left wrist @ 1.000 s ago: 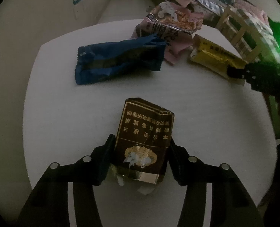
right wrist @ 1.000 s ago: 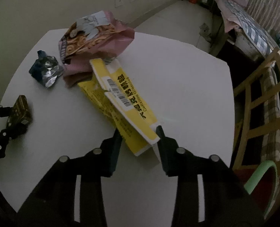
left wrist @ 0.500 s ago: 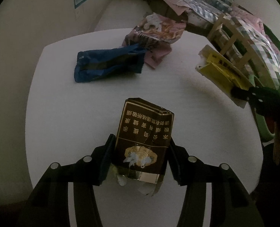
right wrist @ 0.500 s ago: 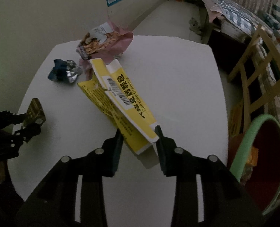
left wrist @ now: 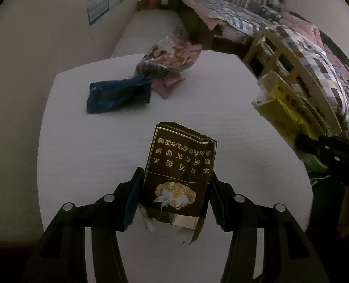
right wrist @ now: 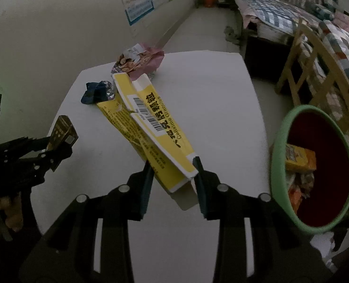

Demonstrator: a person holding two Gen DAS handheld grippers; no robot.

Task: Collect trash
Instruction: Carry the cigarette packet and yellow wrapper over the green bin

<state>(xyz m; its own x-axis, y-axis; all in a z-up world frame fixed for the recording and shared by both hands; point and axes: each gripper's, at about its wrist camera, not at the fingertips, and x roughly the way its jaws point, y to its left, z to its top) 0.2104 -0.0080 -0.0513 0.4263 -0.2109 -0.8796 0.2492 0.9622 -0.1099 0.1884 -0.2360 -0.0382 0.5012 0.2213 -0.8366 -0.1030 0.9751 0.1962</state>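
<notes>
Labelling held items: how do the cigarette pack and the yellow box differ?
The cigarette pack is dark brown with gold print; the yellow box is yellow and white with a barcode. The pack is short and crumpled, the box long and flattened. The left gripper holds the pack, the right gripper the box. Both are lifted clear of the table.

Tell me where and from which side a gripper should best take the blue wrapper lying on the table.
Probably across its narrow width near the middle, coming down from above. The blue wrapper lies flat and long on the white table, so its thin edges offer nothing to pinch sideways. Favour the end away from the pink snack bag, which touches its other end.
</notes>
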